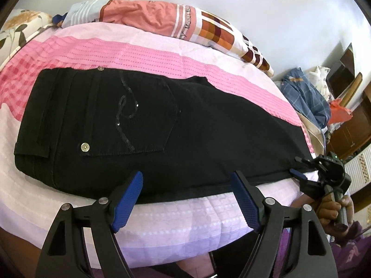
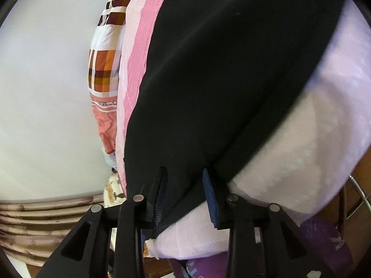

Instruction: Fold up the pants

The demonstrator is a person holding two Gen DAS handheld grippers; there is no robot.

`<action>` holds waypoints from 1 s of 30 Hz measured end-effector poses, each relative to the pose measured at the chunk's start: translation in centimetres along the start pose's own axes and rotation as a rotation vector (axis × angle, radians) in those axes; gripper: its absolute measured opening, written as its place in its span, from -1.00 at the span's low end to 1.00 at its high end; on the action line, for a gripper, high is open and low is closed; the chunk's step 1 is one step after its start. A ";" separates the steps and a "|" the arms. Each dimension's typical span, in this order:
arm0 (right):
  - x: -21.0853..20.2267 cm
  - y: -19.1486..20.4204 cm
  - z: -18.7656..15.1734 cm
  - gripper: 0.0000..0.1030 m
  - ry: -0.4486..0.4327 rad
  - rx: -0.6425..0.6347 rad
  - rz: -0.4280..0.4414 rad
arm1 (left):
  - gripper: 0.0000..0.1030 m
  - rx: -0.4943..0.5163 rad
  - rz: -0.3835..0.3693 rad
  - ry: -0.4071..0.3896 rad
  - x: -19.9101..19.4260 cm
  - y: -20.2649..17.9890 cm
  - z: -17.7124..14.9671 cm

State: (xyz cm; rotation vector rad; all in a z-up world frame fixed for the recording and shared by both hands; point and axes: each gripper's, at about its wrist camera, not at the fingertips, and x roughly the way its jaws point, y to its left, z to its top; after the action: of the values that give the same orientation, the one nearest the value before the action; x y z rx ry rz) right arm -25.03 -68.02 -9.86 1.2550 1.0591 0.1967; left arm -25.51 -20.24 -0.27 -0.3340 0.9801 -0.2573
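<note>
Black pants (image 1: 148, 129) lie flat on the bed, folded lengthwise, waistband at the left and a back pocket with a sequin swirl on top. My left gripper (image 1: 186, 178) is open and empty, its blue pads (image 1: 126, 201) at the pants' near edge. My right gripper (image 1: 295, 166) shows at the far right of the left wrist view, at the leg end. In the right wrist view the right gripper (image 2: 185, 173) straddles the black fabric (image 2: 220, 81) near the hem with its jaws partly apart, the cloth between them; whether it clamps the cloth is unclear.
A pink and lilac bedspread (image 1: 139, 51) covers the bed. A rolled orange, checked quilt (image 1: 185, 23) lies along the far side by the wall. Blue plaid clothes (image 1: 306, 95) and wooden furniture (image 1: 354, 125) stand at the right. A floral pillow (image 1: 20, 27) is far left.
</note>
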 end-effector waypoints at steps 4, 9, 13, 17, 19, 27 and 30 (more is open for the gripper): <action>0.6 0.4 0.0 -0.78 -0.023 -0.063 -0.048 | 0.53 -0.017 -0.002 -0.001 0.0 0.5 -0.1; -1.5 0.6 -0.8 -0.95 -0.037 -0.070 -0.065 | 0.53 -0.051 0.004 -0.010 -0.6 1.0 -0.1; -3.5 0.0 -0.9 -0.98 -0.054 -0.069 -0.107 | 0.58 -0.082 -0.001 -0.038 -1.2 1.7 0.1; -3.5 -1.5 -0.8 -0.91 -0.041 0.014 0.050 | 0.64 -0.121 -0.011 -0.031 -0.9 2.5 -0.1; -2.9 -0.9 -0.8 -0.86 -0.028 0.018 0.101 | 0.64 -0.133 -0.012 -0.026 -0.7 2.8 -0.2; -0.4 -0.5 -0.6 -0.58 -0.004 0.030 0.044 | 0.64 -0.115 -0.053 -0.021 -0.1 1.9 -0.5; 0.4 0.6 -0.4 -0.53 -0.029 -0.005 0.021 | 0.64 -0.097 -0.069 0.013 0.7 1.2 -0.9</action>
State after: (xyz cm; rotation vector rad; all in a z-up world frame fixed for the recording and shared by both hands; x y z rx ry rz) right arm -24.84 -67.30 -9.53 1.2610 1.0199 0.1964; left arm -25.77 -19.56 -1.74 -0.4556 0.9972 -0.2761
